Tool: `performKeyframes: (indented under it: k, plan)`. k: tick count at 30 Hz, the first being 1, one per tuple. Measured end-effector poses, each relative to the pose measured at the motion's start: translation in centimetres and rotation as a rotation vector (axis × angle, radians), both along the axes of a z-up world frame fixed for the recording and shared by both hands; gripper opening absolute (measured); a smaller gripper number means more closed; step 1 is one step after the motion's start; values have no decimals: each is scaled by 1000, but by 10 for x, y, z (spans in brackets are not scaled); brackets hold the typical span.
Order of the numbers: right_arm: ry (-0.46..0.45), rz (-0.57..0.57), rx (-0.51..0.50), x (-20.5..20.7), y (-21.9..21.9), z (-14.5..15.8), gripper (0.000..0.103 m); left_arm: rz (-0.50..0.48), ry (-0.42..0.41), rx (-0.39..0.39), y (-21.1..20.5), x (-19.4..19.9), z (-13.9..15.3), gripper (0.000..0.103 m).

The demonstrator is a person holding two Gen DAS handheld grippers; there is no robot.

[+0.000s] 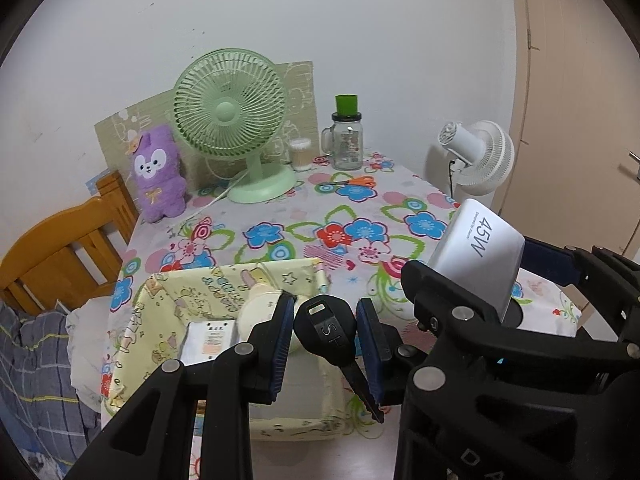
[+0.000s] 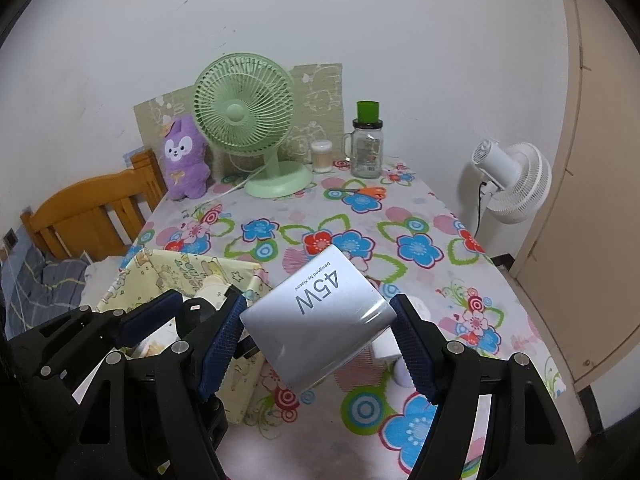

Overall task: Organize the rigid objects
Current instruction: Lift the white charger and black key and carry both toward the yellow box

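On a table under a white cloth printed with blue, red and pink flowers (image 2: 400, 216), two hand-held black grippers with blue ribbed pads work side by side; the left gripper (image 1: 326, 336) is clamped on a black teardrop-shaped plastic tool with a thin dark blade (image 1: 326, 330), its rounded head pinched between the pads and its blade slanting down past the right-hand finger; just left of and beneath those fingers sits a pale yellow fabric storage box printed with cartoon figures (image 1: 160, 300), holding a cream rounded plastic object (image 1: 260, 304) and a small white labelled packet (image 1: 210, 340), both just beyond the left-hand finger; to the right, the right gripper (image 2: 318, 340) grips a silver-grey slab-shaped power bank marked "45W" (image 2: 320, 320) across its width, lifted clear of the cloth and tilted, with the printed end pointing away from the fingers; small white objects (image 2: 390, 346) lie on the cloth below it, near the right-hand finger, too hidden to identify; well beyond both sets of fingers, along the wall, stand a purple plush rabbit (image 2: 185, 158), a mint-green desk fan (image 2: 244, 120), a clear tub of cotton swabs (image 2: 321, 155) and a glass mug jar with a green cap (image 2: 366, 144); orange-handled scissors (image 2: 366, 192) lie in front of the jar.
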State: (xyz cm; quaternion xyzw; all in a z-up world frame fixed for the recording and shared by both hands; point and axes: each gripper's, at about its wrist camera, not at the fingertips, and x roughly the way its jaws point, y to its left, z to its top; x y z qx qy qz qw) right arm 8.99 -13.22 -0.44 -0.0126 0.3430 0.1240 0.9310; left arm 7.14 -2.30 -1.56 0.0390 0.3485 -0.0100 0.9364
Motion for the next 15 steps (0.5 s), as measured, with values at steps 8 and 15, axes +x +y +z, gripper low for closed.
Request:
performKeyframes:
  k: [8, 15]
  plan:
    - [3, 29, -6, 7, 24, -1, 76, 31, 3, 1, 21, 4, -2, 32]
    - [16, 58, -18, 12, 45, -6, 75, 55, 18, 4, 40, 6, -8, 32]
